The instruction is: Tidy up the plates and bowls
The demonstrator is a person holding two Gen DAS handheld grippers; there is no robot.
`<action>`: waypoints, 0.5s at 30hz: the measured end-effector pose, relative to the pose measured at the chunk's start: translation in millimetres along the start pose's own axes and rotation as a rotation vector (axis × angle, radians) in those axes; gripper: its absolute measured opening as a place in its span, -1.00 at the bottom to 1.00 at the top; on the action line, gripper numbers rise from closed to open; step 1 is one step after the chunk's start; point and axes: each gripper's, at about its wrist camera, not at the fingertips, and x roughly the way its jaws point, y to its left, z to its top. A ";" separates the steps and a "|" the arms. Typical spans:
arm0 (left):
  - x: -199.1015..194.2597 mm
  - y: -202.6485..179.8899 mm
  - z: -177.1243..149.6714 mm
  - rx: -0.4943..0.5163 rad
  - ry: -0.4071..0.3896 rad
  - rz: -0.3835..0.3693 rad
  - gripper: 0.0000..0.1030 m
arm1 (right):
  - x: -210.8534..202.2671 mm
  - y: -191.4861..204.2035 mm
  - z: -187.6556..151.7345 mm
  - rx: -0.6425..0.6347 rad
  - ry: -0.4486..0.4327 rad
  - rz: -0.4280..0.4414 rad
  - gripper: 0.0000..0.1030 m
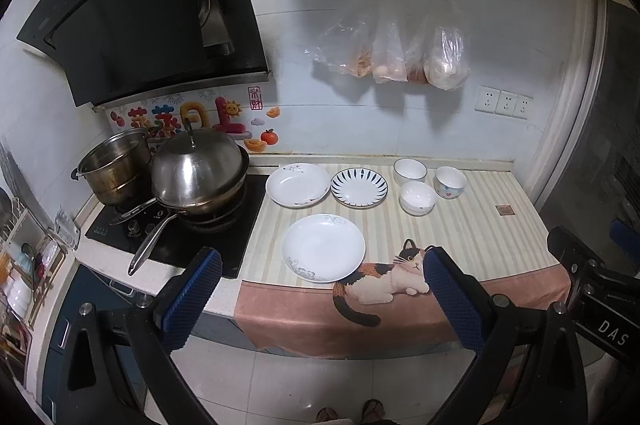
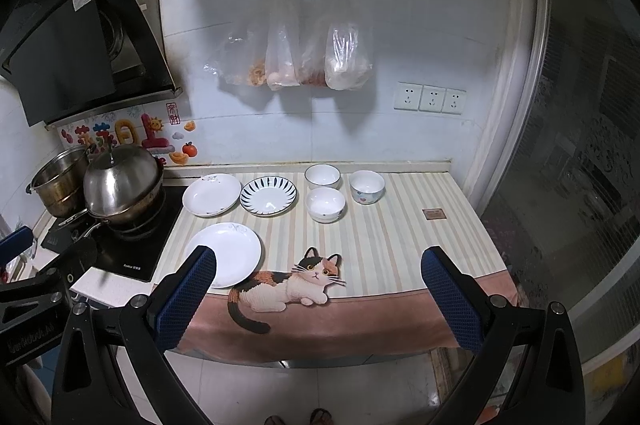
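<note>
Hovering short of the desk [image 1: 472, 225] with nothing stacked yet, the left gripper [image 1: 322, 279] and right gripper [image 2: 318, 279] both gape empty; ahead lie three plates [image 1: 323, 247] and three bowls [image 2: 325, 204], so the next move likely means reaching forward for the nearest plate.

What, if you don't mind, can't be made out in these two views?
- Wok contents: hidden under the steel lid, both views.
- Hanging bags: contents blurred through plastic.
- Small brown square on the mat: too small to identify.
- Near plate: edge partly covered by the right tool.
</note>
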 end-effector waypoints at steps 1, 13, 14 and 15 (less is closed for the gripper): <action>-0.2 -0.2 -0.1 -0.001 -0.001 0.000 1.00 | -1.7 1.3 0.8 0.003 -0.001 0.001 1.00; -2.5 -3.1 0.1 0.004 -0.005 0.000 1.00 | -7.5 -15.3 -5.1 0.010 -0.001 0.009 1.00; -3.2 -4.2 0.5 0.004 -0.006 -0.001 1.00 | -7.5 -15.2 -5.3 0.009 -0.002 0.007 1.00; -3.2 -4.3 0.6 0.004 -0.005 -0.001 1.00 | -7.2 -15.1 -5.4 0.009 -0.002 0.008 1.00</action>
